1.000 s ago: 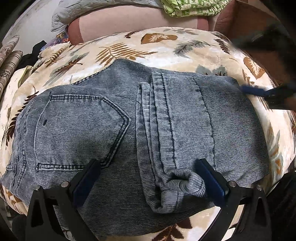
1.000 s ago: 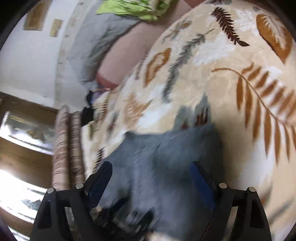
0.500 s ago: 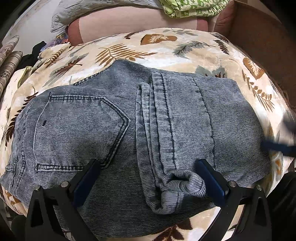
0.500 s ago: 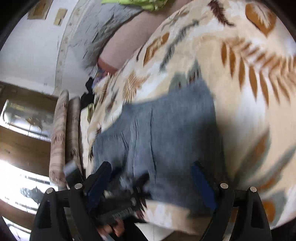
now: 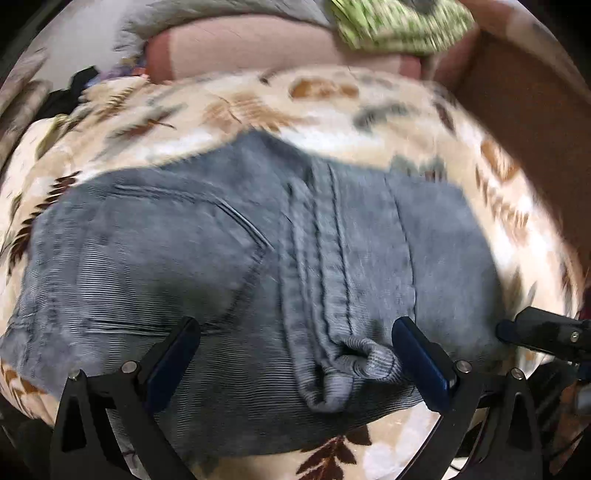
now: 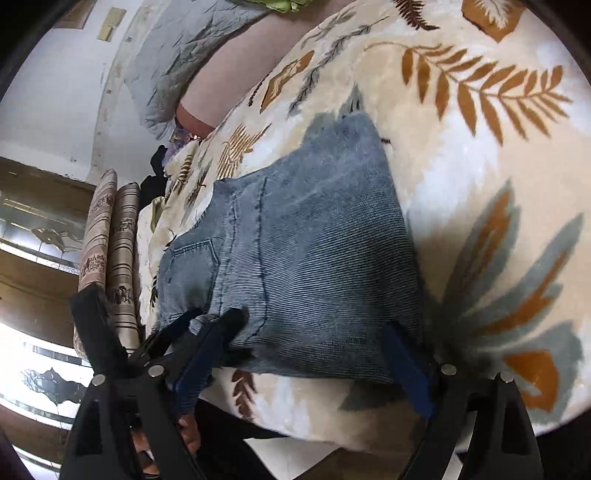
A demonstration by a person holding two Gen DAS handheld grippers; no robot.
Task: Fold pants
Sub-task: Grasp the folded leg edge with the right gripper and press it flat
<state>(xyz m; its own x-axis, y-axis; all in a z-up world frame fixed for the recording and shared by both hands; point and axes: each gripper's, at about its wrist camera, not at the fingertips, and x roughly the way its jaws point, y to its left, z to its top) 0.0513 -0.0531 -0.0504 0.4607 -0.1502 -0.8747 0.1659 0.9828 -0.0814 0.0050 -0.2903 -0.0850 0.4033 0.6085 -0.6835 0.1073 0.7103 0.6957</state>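
Holding both tools spread and gripping nothing, we hovered at the near edge of the folded pants (image 5: 236, 280). Our left gripper (image 5: 295, 354) had its jaws wide on either side of the bunched hem roll (image 5: 364, 360), one blue pad just below the back pocket (image 5: 147, 254), the other just beside the roll. Our right gripper (image 6: 306, 365) stood just as wide over the pants' near right corner, its right pad touching or almost touching the denim edge; we could not tell which.

The pants lay as a compact folded stack on the leaf-print blanket (image 6: 480, 155), pocket side up, with the thick seam band (image 5: 325, 251) running down the middle.

We judged the risks as follows. The roll sat loose and raised, so closing on it alone would likely lift only the top layer and let the stack slide open. The blanket was plush and soft right under the pants' edge, so a low pinch could catch blanket pile with the denim and drag both. The two tools were very near each other at that same edge, so their frames could knock together.

Beyond the pants, a pink bolster (image 5: 258, 48) and a green patterned cloth (image 5: 399, 26) lay at the far side, striped rolls (image 6: 114, 251) stood off to the pants' left, and a brown board (image 5: 532, 99) rose to the right. None of these crowded the pants.
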